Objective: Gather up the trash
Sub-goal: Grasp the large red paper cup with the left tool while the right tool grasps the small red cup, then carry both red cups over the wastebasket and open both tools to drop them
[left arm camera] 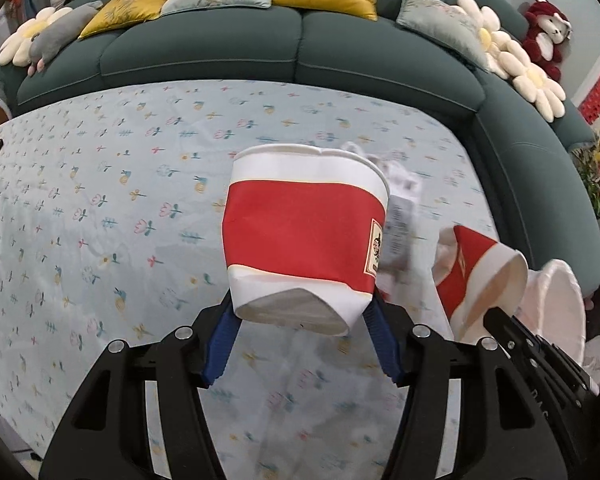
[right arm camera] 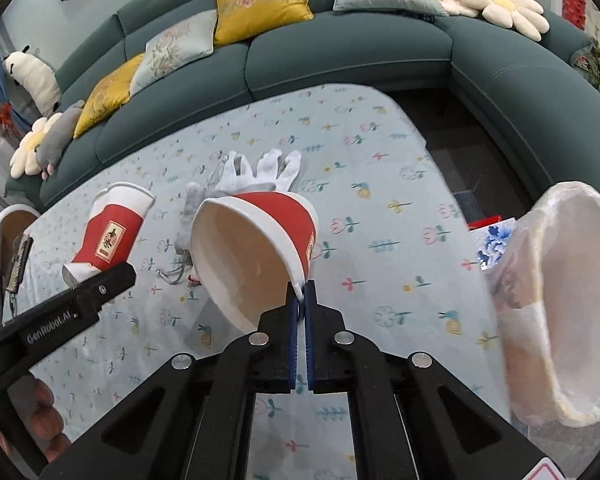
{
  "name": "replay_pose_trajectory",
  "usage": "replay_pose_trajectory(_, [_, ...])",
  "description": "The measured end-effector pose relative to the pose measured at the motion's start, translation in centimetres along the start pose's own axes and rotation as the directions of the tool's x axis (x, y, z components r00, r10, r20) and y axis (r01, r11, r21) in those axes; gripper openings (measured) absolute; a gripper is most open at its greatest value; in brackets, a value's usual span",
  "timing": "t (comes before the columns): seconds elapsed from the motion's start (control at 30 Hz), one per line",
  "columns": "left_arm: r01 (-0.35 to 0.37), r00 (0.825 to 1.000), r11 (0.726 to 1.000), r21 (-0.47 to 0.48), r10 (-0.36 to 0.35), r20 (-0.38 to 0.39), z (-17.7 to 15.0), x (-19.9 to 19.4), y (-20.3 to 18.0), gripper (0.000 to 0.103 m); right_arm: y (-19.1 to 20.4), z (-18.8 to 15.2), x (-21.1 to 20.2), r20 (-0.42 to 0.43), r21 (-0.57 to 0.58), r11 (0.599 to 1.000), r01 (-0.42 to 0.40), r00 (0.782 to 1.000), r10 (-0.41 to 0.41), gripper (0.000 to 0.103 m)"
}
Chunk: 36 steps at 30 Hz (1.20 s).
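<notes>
The left gripper [left arm camera: 302, 312] gripped a red-and-white paper cup [left arm camera: 304, 236] by its base, jaws clenched on both sides of the crushed bottom, holding it above the floral-cloth surface [left arm camera: 100, 220]. The right gripper [right arm camera: 300, 300] held a second paper cup [right arm camera: 256, 248] by its rim, jaws pinched nearly closed on the cup wall, mouth tilted toward the camera. A white glove [right arm camera: 268, 172] and grey crumpled material [right arm camera: 188, 216] lay on the surface behind that cup. A bin lined with a white bag [right arm camera: 560, 280] stood just beside the surface's right edge. A green sofa [right arm camera: 340, 52] curved behind.
</notes>
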<state>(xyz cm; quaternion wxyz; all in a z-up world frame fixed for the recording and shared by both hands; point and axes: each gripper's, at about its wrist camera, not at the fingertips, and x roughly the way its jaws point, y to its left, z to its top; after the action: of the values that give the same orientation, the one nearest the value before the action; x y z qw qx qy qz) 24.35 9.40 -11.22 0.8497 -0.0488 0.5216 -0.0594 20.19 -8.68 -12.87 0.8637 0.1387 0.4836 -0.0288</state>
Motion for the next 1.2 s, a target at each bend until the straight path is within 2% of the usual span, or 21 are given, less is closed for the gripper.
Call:
replay_pose_trajectory(0.23, [0.029,0.999,0.998,0.061,-0.030,0.013,-1.6,-2.9,-4.2,0.056,-2.6,0.0,-4.7,0.064,0.033,0.999,-0.009,0.998,0.007,0.003])
replay_pose_trajectory(0.5, [0.068,0.997,0.988,0.142,-0.071,0.020,-3.8,-5.6,-10.2,0.056,-7.4,-0.5,-9.8,0.132,0.085,0.996,0.010,0.991,-0.021,0.003])
replay_pose_trajectory(0.9, [0.113,0.993,0.953,0.280,-0.121,0.010,-7.3,-8.0,-19.6,0.056,-16.0,-2.3,-15.4,0.206,0.177,0.983,0.046,0.975,-0.082,0.003])
replay_pose_trajectory(1.2, [0.140,0.989,0.918,0.372,-0.144,-0.018,-9.4,-8.1,-25.4,0.056,-21.3,-4.1,-17.2,0.219,0.252,0.966,0.067,0.968,-0.124,0.003])
